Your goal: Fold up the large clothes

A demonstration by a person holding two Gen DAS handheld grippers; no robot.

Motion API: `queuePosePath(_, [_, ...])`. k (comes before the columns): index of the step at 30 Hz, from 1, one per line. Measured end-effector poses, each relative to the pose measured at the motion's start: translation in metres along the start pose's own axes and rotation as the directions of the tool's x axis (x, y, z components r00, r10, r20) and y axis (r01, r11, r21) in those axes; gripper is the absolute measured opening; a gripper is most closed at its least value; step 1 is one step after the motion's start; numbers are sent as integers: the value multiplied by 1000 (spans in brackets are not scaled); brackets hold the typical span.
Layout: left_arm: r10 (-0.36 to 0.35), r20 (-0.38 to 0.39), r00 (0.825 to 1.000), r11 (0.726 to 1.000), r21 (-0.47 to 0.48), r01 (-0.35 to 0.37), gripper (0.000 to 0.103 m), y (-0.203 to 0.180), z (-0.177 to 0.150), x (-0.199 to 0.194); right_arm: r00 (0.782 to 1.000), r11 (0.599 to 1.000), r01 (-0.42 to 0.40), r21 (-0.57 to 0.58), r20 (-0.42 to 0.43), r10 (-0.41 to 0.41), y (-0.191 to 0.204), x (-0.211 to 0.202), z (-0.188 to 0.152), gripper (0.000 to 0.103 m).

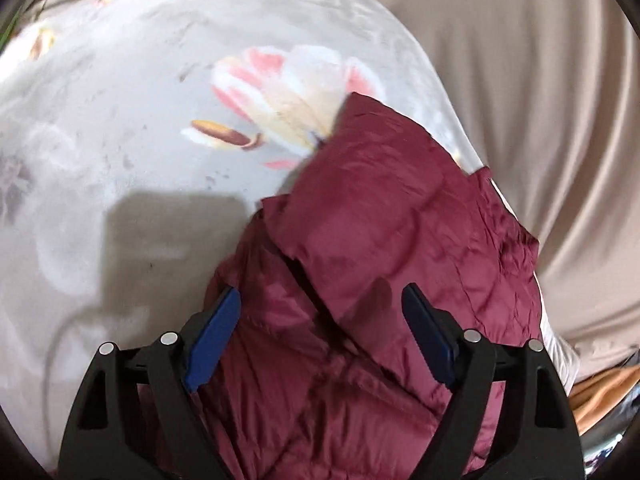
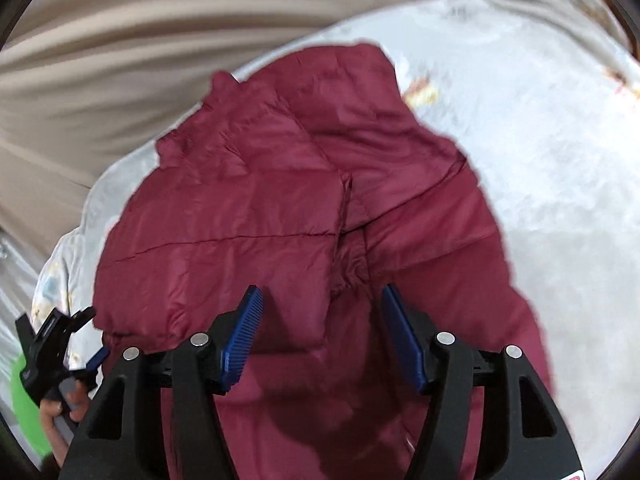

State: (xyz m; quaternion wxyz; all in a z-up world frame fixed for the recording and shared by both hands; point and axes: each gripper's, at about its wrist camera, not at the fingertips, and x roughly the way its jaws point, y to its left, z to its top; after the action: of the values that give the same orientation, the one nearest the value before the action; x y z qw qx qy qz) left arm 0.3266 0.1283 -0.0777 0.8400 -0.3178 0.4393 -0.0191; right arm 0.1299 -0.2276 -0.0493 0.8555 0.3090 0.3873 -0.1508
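A maroon quilted puffer jacket (image 1: 384, 248) lies partly folded on a pale floral bedspread (image 1: 120, 120). It also shows in the right wrist view (image 2: 260, 200), with one panel folded over the middle. My left gripper (image 1: 320, 308) is open and empty, hovering just above the jacket's near part. My right gripper (image 2: 320, 308) is open and empty above the jacket's near edge. In the right wrist view the left gripper (image 2: 86, 336) shows at the lower left, held by a hand at the jacket's edge.
A beige curtain (image 1: 540, 80) hangs behind the bed, and shows in the right wrist view (image 2: 120, 40). The bedspread (image 2: 560, 160) spreads to the right of the jacket. A green object (image 2: 24, 408) sits at the lower left edge.
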Motion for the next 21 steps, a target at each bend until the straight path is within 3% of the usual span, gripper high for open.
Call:
queuePosePath(1, [8,4,1000,1000,11,-8,73,3,2,2,1000,1000,6,-10,-1,-6,4,4,1,53])
queuePosePath(2, [21,12,1000,999,27,-21,63,2,2,3,1000,999,-2,-40,-3,2,13,6,6,26])
queuePosePath(3, [19,23,1000,999,45,-20,41,1,3,5,1000,998,-8,-65,-2,7,21,6,11,4])
queuePosePath(4, [4,30,1000,998,65,-6,17,-1,6,4,999,995,-15,-101,28,18,32,0,17,4])
queuePosePath(6, [-23,71,997,996,82,17,3,-7,13,-5,985,977,-55,-207,152,87,63,-30,38,3])
queuePosePath(8, [-40,110,993,994,107,28,2,-17,20,-11,956,955,-71,-287,254,148,90,-60,58,2])
queuePosePath(9, [-45,132,990,991,132,28,2,-25,22,-14,928,943,-77,-325,323,187,103,-79,70,2])
queuePosePath(11, [-52,133,990,985,168,29,2,-32,22,-15,906,941,-70,-331,373,198,106,-87,80,2])
queuePosePath(12, [-51,122,991,982,184,28,2,-36,19,-9,912,948,-48,-315,373,170,99,-77,85,2])
queuePosePath(14, [-17,77,997,978,209,0,2,-36,11,10,946,964,32,-263,320,56,72,-37,86,2])
queuePosePath(15, [2,55,998,975,220,-14,2,-33,6,21,973,976,68,-206,229,-19,49,3,85,2])
queuePosePath(16, [23,26,999,972,235,-29,3,-30,-1,35,987,985,88,-146,144,-66,25,36,81,2])
queuePosePath(18, [12,24,1000,962,273,-18,3,-30,-11,46,998,998,35,-59,47,-33,-8,72,69,0])
queuePosePath(21, [25,50,998,952,305,-39,4,-33,-14,47,995,998,62,-20,81,-60,-7,59,74,2])
